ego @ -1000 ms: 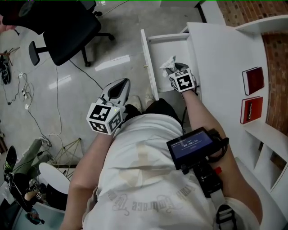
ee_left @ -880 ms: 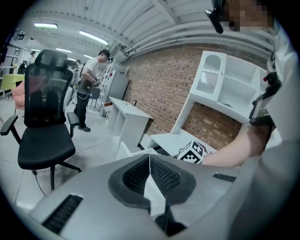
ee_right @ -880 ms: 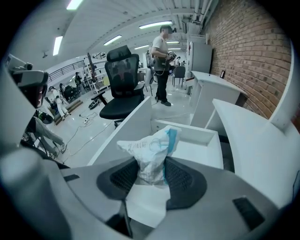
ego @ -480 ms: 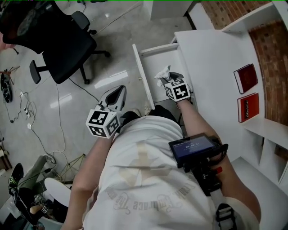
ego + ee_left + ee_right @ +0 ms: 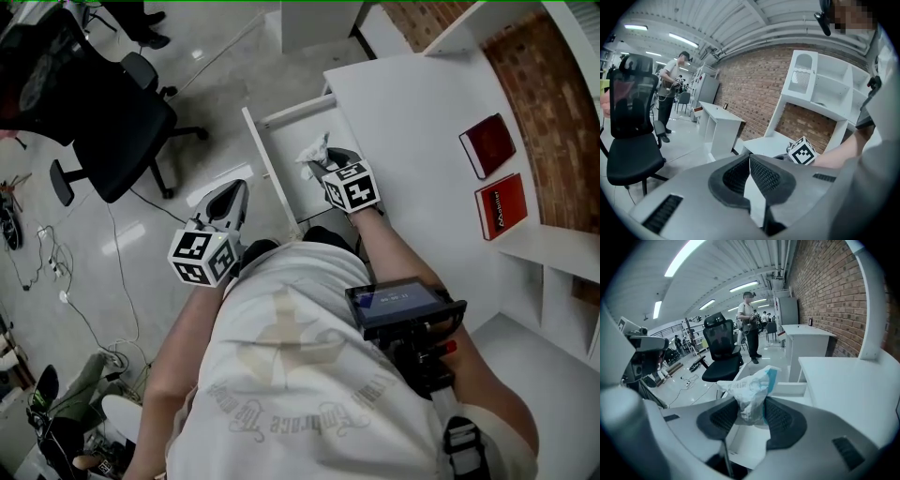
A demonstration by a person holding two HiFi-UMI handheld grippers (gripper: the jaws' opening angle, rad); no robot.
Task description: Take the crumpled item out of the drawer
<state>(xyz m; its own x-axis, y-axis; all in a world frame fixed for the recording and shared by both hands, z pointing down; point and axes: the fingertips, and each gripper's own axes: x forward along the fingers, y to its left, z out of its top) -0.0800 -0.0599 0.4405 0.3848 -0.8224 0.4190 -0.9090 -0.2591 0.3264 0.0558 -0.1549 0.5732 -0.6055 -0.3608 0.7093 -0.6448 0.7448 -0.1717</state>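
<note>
Jaws of the right gripper (image 5: 324, 166) pinch only the lower end of the crumpled item (image 5: 750, 390), over the open drawer (image 5: 281, 141) at 12 o'clock. Its thin plastic could slip out and drop in. Left gripper (image 5: 232, 192) jaws: closed, empty.

- The drawer (image 5: 267, 159) stands open at upper centre of the head view, jutting left from the desk (image 5: 403, 112).
- The crumpled item (image 5: 314, 150) sits between the right gripper's (image 5: 323, 164) jaws, over the drawer.
- The left gripper (image 5: 232, 195) is at centre left, over the floor (image 5: 206, 84).
- The chair (image 5: 103, 112) stands upper left.
- A book (image 5: 487, 145) lies on the desk at right, with a second book (image 5: 500, 206) just below it in frame.
</note>
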